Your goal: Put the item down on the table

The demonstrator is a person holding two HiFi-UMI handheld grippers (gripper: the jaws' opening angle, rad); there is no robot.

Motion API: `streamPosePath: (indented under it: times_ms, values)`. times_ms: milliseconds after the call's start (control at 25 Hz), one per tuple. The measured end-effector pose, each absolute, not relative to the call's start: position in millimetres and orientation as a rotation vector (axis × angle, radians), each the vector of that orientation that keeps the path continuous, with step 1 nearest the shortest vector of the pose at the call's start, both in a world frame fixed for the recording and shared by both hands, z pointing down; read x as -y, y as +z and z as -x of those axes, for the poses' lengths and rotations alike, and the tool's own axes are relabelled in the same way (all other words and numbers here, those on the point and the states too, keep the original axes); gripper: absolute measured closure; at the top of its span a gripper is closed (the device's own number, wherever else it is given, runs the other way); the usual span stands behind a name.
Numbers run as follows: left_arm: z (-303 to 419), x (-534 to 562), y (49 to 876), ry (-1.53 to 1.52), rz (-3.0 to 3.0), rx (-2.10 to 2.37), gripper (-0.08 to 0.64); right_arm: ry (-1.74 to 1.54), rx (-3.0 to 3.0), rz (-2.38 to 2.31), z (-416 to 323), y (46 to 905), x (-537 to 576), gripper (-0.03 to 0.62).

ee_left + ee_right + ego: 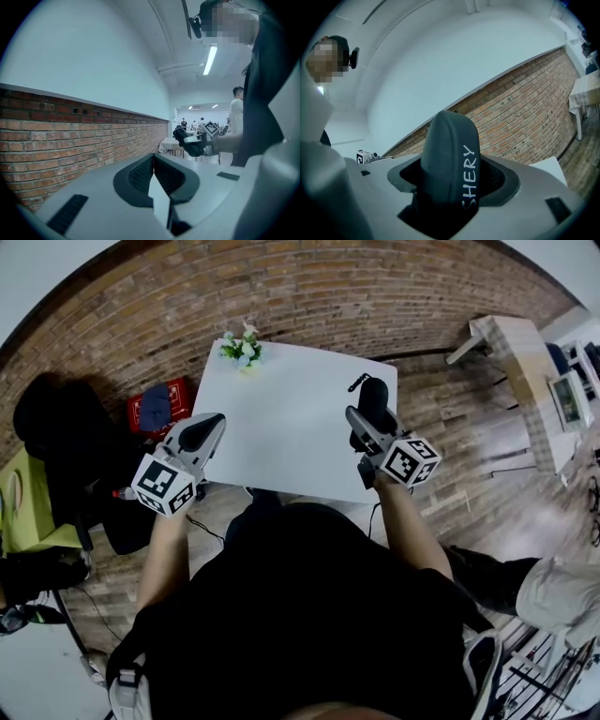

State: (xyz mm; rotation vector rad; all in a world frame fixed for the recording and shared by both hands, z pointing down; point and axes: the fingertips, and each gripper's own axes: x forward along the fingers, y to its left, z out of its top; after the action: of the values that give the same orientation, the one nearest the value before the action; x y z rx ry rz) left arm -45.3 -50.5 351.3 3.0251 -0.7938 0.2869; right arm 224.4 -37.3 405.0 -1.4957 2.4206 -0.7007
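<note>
A dark grey rounded case with white lettering on its side stands up between the jaws of my right gripper, which is shut on it. In the head view the case and right gripper are over the right side of the white table; I cannot tell its height above the top. A short black strap-like piece shows at the case's far end. My left gripper hangs off the table's left edge, its pads meeting at the tip with nothing between them.
A small pot of flowers stands at the table's far edge. On the floor to the left are a red box and a black chair. A light wooden table is at the right. A brick wall runs behind.
</note>
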Motion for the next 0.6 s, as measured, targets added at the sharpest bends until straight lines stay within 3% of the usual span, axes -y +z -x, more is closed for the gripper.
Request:
streamPosePath:
  times_ms: [600]
  values:
    - [44.6, 80.0, 350.2, 0.305, -3.035, 0.769, 0.549, -0.702, -2.396, 1.544, -231.8, 399.3, 67.6, 0.244]
